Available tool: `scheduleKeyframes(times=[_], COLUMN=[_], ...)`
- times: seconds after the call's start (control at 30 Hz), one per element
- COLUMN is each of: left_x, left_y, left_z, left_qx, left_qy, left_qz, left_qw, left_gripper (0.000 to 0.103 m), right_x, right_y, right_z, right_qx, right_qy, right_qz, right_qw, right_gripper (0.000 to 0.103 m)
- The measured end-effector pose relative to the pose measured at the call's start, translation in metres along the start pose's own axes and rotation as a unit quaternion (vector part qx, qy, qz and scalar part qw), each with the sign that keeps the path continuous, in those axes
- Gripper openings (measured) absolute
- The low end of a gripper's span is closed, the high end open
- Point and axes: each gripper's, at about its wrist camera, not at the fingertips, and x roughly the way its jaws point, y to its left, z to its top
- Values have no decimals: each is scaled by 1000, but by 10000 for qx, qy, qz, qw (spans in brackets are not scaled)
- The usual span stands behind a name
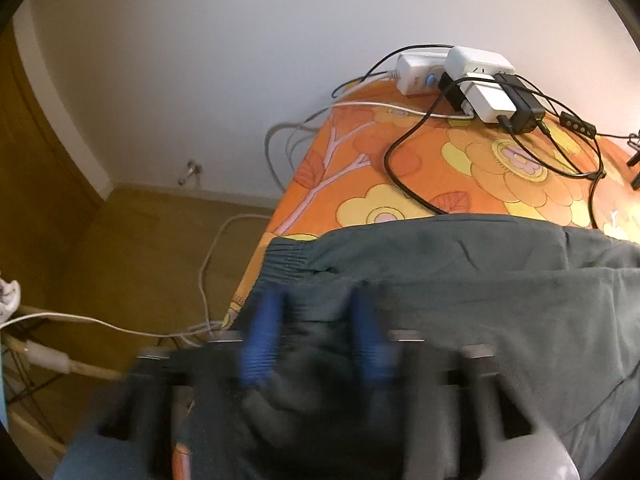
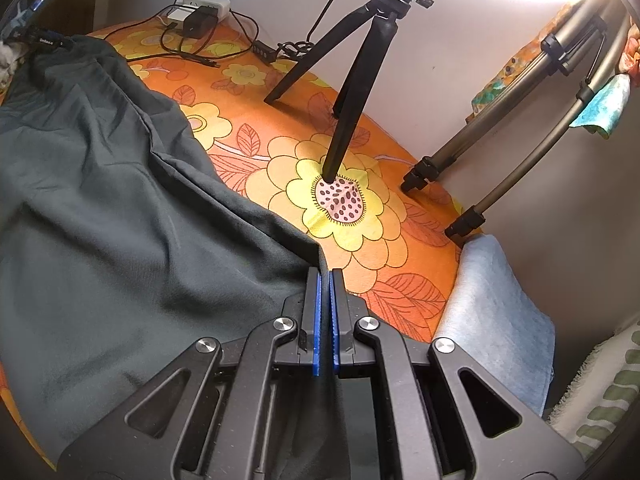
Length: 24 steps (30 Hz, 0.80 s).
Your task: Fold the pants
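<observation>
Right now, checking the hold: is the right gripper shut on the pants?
Shut on the pants: the right gripper has its blue pads together, pinching the fabric's edge.

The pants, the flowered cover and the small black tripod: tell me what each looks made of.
Pants: soft matte grey-green woven or knit cloth, judging by limp folds and a gathered elastic waistband.
Flowered cover: printed fabric, probably cotton; flat, dull, with a slightly creased edge.
Small black tripod: likely plastic or painted metal; smooth, rigid legs with a faint sheen. Which one cannot be told.
</observation>
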Motion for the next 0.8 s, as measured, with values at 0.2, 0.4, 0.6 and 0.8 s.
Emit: scheduleKeyframes(times=[0.2, 0.4, 0.6, 0.8], left_x=[-25, -53, -32, -2], left_y=[0, 15, 4, -12], left_z=[-8, 10, 31, 31], left_qx=[235, -73, -42, 101], left_qy=[-420, -852, -710, -482], left_qz=[309, 237, 371, 566], left_qw=[9984, 9961, 9968, 9972], left_gripper=[9, 9, 9, 10], right_x=[-6, -11, 5, 27], right_y=[2, -1, -6, -3], right_z=[0, 4, 15, 13], right_qx=[12, 68, 148, 71], right_qy=[-66, -218, -152, 104], right_qz=[31, -120, -219, -166], right_qw=[10000, 9997, 9995, 9998], right_gripper=[3, 3, 3, 3])
